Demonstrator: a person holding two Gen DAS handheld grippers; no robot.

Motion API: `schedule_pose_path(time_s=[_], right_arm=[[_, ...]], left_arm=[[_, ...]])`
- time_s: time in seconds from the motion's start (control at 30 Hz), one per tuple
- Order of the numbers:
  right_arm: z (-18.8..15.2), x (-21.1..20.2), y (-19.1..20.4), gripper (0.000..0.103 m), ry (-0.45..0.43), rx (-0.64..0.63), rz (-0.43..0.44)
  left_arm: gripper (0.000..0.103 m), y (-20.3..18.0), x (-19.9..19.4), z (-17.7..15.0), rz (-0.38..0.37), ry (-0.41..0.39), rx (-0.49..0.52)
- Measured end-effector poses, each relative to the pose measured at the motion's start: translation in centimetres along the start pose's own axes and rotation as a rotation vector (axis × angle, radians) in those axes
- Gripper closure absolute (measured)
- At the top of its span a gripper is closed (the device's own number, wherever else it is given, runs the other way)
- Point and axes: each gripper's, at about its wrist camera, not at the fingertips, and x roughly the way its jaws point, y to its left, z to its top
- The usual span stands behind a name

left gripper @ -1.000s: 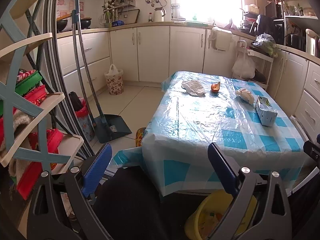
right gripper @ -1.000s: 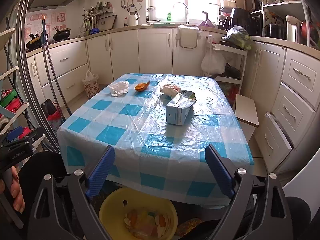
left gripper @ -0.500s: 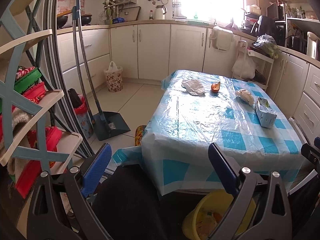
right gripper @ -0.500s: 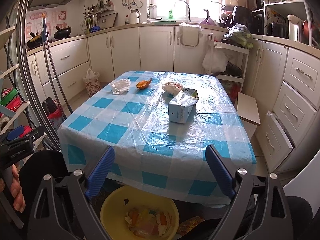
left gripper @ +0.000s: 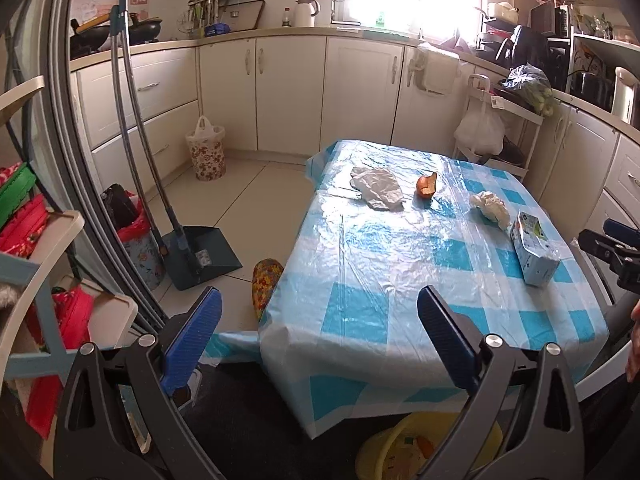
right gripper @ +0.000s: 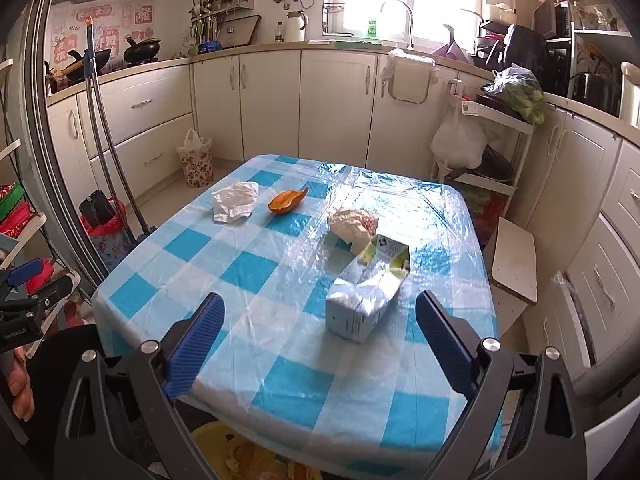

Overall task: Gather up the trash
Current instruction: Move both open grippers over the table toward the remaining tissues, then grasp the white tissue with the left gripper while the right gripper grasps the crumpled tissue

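A table with a blue-checked plastic cloth (right gripper: 256, 272) (left gripper: 372, 264) holds the trash. A torn milk carton (right gripper: 366, 298) (left gripper: 534, 250) lies nearest. Behind it are a crumpled tissue wad (right gripper: 352, 222) (left gripper: 490, 206), an orange peel (right gripper: 286, 201) (left gripper: 427, 185) and a crumpled white paper (right gripper: 234, 201) (left gripper: 378, 188). A yellow basin (left gripper: 404, 446) (right gripper: 248, 454) with scraps sits low in front of the table. My right gripper (right gripper: 320, 334) is open, hovering over the table's near edge, just short of the carton. My left gripper (left gripper: 320, 326) is open and empty at the table's left corner.
A dustpan and broom (left gripper: 200, 256) lean at the left by a shelf rack (left gripper: 48, 264). A floral bin (left gripper: 206, 154) stands by the cabinets. A stool (right gripper: 514, 258) and a trolley with bags (right gripper: 480, 148) stand right of the table.
Both grippers have moved forward and up toward the table; the carton now sits close between the right gripper's fingers in view. Both stay open.
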Motion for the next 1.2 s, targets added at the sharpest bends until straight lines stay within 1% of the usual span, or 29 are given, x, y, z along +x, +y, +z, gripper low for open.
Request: schedule_pose_path(time_s=[0.13, 0.2, 0.27, 0.37, 0.47, 0.57, 0.67, 0.83, 0.9, 0.93, 0.97, 1.0, 1.03, 1.07, 1.1, 1.13, 1.17, 1.2], right_arm=[[3.1, 4.3, -0.4, 0.011, 0.046, -0.015, 0.001], [4.3, 7.2, -0.4, 0.011, 0.102, -0.030, -0.006], [5.1, 9.6, -0.4, 0.011, 0.151, -0.044, -0.013], [6.4, 12.4, -0.9, 0.011, 0.205, -0.055, -0.024], [7.4, 14.8, -2.1, 0.011, 0.251, -0.032, -0.020], [7.9, 17.2, -3.2, 0.011, 0.307, -0.003, 0.012], [7.9, 19.3, -3.7, 0.011, 0.355, -0.002, 0.040], [7.5, 21.6, -3.8, 0.016, 0.418, -0.005, 0.047], [7.5, 22.0, -4.0, 0.024, 0.432, -0.008, 0.049], [7.5, 22.2, -4.2, 0.027, 0.437, -0.001, 0.054], [7.4, 22.3, -4.6, 0.035, 0.446, 0.010, 0.059], [7.3, 22.5, -4.9, 0.046, 0.457, 0.021, 0.065], [7.1, 22.6, -5.1, 0.051, 0.466, 0.027, 0.073], [7.1, 22.6, -5.3, 0.052, 0.468, 0.027, 0.075], [7.1, 22.5, -5.2, 0.058, 0.464, 0.019, 0.079], [7.1, 22.4, -5.0, 0.058, 0.461, 0.012, 0.086], [7.2, 22.3, -4.9, 0.060, 0.452, 0.008, 0.091], [7.4, 22.0, -4.7, 0.060, 0.440, 0.004, 0.093]], left_arm=[[0.008, -0.2, 3.1, 3.1, -0.008, 0.013, 0.001], [0.008, -0.6, 4.8, 4.7, -0.017, 0.024, 0.009], [0.008, -1.5, 6.9, 6.4, -0.036, 0.042, 0.035], [0.008, -3.1, 10.0, 8.7, -0.046, 0.050, 0.089], [0.008, -5.0, 13.9, 10.6, -0.053, 0.082, 0.143], [0.008, -6.4, 18.1, 12.0, -0.057, 0.126, 0.162], [0.008, -7.5, 21.8, 13.0, -0.063, 0.168, 0.179], [0.008, -9.7, 26.3, 13.7, -0.059, 0.210, 0.252], [0.008, -10.2, 27.8, 14.0, -0.067, 0.239, 0.272], [0.010, -10.5, 28.6, 14.1, -0.066, 0.257, 0.281], [0.013, -10.6, 29.3, 14.1, -0.072, 0.279, 0.283], [0.031, -10.7, 29.8, 14.0, -0.086, 0.304, 0.281], [0.043, -10.7, 30.5, 13.8, -0.117, 0.333, 0.268], [0.051, -10.5, 30.4, 13.8, -0.118, 0.319, 0.258], [0.068, -10.6, 30.3, 13.7, -0.124, 0.314, 0.262], [0.087, -10.6, 30.2, 13.7, -0.132, 0.317, 0.261], [0.093, -10.6, 30.1, 13.6, -0.138, 0.326, 0.249], [0.097, -10.3, 29.8, 13.4, -0.150, 0.332, 0.230]])
